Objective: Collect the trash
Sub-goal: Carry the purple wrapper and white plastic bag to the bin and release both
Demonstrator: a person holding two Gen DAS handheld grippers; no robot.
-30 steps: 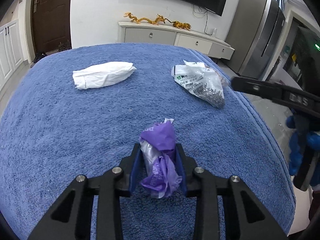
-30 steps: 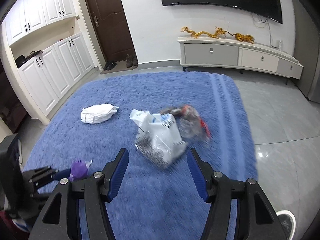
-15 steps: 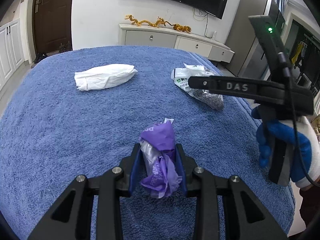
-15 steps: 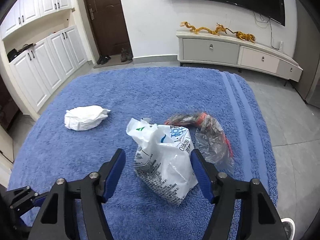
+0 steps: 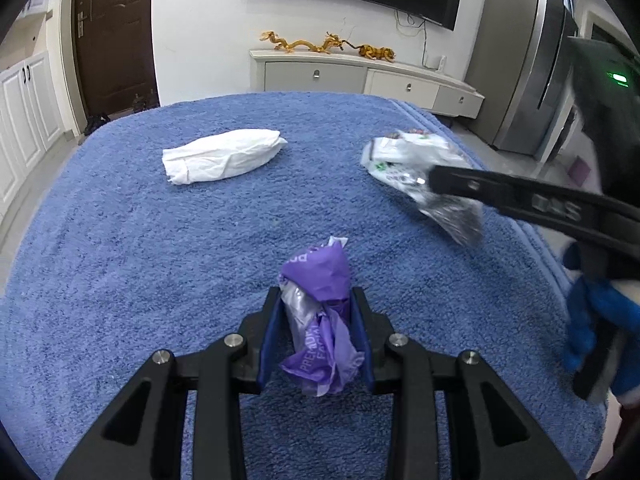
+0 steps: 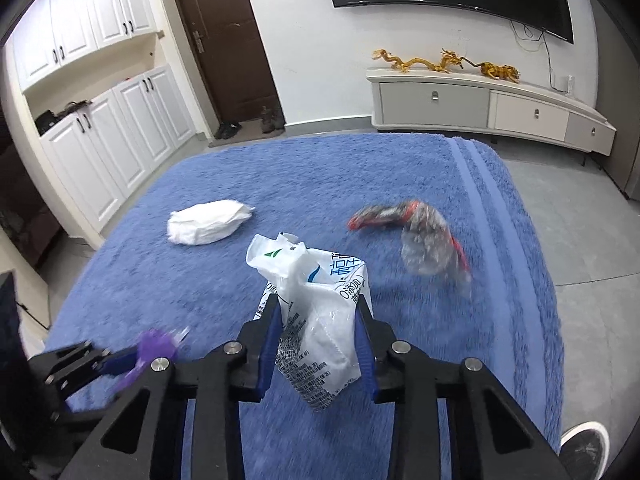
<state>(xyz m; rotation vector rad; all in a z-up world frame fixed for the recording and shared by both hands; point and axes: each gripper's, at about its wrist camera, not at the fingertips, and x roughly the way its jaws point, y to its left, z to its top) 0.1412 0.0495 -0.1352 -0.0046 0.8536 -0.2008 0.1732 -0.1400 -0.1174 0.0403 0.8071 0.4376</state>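
My left gripper (image 5: pixel 318 312) is shut on a crumpled purple wrapper (image 5: pixel 320 300) just above the blue towel-covered table (image 5: pixel 120 260). My right gripper (image 6: pixel 320 316) is shut on a white printed plastic bag (image 6: pixel 316 320) and holds it off the table; the bag also shows in the left wrist view (image 5: pixel 408 160). A white crumpled tissue (image 5: pixel 222 156) lies further back on the left, also seen in the right wrist view (image 6: pixel 206 226). A clear wrapper with red and black print (image 6: pixel 424 240) lies to the right of the bag.
The table's right edge (image 6: pixel 536 280) drops to a grey tiled floor. A white sideboard (image 6: pixel 480 112) with gold dragon figures stands at the back wall under a TV. White cabinets and a brown door are at the left. A shoe (image 6: pixel 584 448) shows at bottom right.
My right gripper has closed on the white printed bag and lifted it off the table. My left gripper stays shut on the purple wrapper, almost unmoved.
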